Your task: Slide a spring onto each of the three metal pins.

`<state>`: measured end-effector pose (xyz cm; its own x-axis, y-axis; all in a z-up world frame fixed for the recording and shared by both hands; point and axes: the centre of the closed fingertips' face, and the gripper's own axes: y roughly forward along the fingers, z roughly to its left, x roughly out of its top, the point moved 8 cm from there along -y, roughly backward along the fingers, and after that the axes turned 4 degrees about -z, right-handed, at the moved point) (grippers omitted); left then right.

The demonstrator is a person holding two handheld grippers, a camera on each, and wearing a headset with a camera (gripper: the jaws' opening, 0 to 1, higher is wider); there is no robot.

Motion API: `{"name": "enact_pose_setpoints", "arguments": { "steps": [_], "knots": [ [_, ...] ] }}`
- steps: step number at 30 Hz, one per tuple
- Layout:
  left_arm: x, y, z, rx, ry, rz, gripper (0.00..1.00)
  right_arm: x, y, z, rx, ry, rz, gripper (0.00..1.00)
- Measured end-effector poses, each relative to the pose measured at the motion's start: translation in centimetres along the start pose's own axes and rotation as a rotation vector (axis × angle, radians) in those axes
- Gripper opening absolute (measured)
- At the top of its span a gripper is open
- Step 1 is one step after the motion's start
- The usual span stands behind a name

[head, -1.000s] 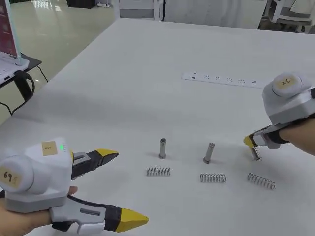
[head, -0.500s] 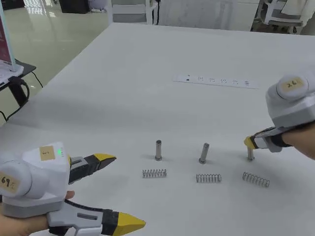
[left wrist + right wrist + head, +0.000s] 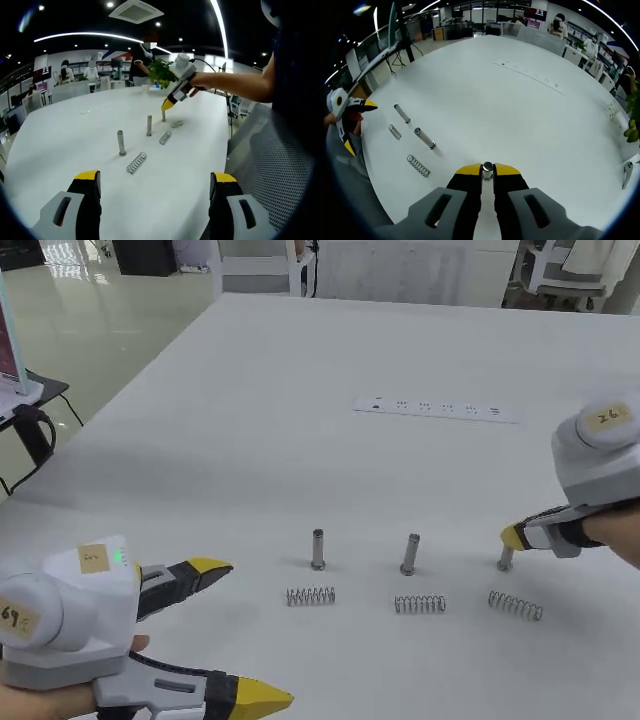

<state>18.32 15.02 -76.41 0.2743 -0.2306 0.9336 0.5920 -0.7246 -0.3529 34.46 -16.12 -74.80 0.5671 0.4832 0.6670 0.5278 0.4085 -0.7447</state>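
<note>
Our right gripper [image 3: 487, 169] pinches the rightmost short grey metal pin [image 3: 506, 560], upright on the white counter [image 3: 300, 420]; its small coiled steel spring [image 3: 515, 605] lies just beside. Our left gripper [image 3: 255, 632] hangs spread and empty — we should hold the pin vertical while it fetches that spring.

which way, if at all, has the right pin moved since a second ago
Yes. The right pin, in the right gripper's jaws, has swung from tilted to upright, behind the right spring.
</note>
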Motion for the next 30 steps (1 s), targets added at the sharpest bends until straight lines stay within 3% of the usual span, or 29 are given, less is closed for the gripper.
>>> {"name": "enact_pose_setpoints", "arguments": {
  "steps": [10,24,30],
  "knots": [
    [-0.09,0.05,-0.02,-0.002,0.0,0.002,0.87,-0.01,0.13,-0.3,0.01,0.014,-0.007,0.06],
    [-0.29,0.1,0.09,-0.005,0.0,0.007,0.87,0.15,0.29,-0.09,0.023,-0.057,0.001,0.06],
    [-0.35,0.13,0.09,-0.007,0.0,0.01,0.87,-0.1,0.24,-0.19,0.022,-0.05,0.002,0.06]
  ]
}}
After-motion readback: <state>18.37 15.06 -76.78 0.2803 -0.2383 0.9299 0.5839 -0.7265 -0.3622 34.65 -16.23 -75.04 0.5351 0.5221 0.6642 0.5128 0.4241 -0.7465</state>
